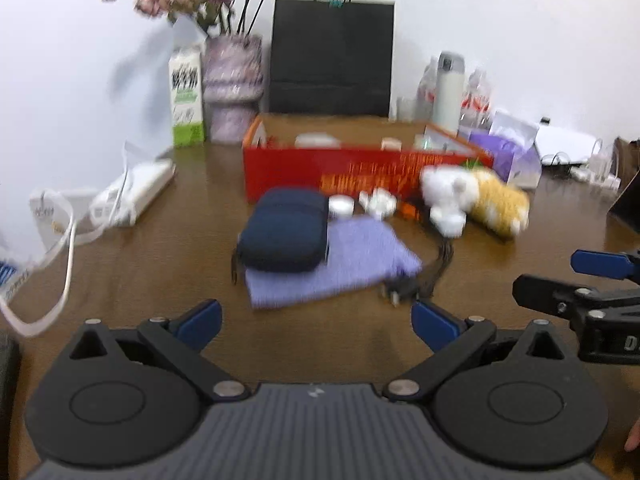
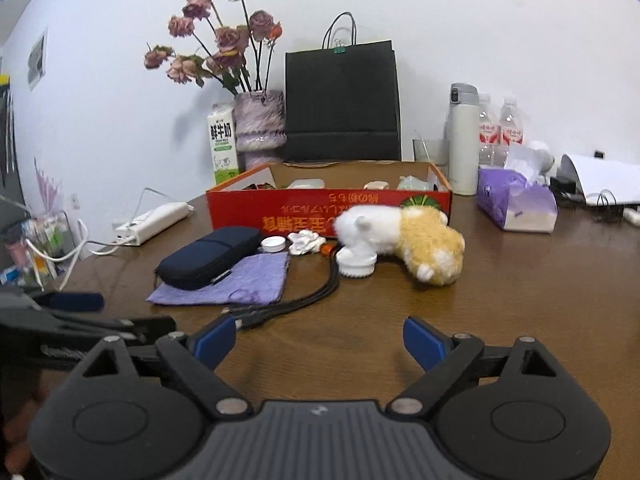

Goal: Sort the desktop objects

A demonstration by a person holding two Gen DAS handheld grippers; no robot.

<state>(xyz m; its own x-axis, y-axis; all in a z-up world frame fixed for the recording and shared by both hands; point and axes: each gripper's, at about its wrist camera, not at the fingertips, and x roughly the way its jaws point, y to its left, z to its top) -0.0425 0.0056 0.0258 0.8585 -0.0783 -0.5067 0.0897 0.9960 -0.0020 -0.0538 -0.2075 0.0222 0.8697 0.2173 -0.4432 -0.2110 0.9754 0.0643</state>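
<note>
Both tools (image 1: 316,326) (image 2: 316,340) gape empty; the red box (image 2: 280,216) hides its contents.

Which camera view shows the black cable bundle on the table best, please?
The right wrist view shows the black cable bundle best: it is sharp, and its run from the plush toy toward the purple cloth is clear. In the left wrist view the bundle is blurred and its strands are hard to separate.

milk carton (image 2: 222,145): "鲜牛奶" | red box (image 2: 320,216): print upside down, not legible
</note>
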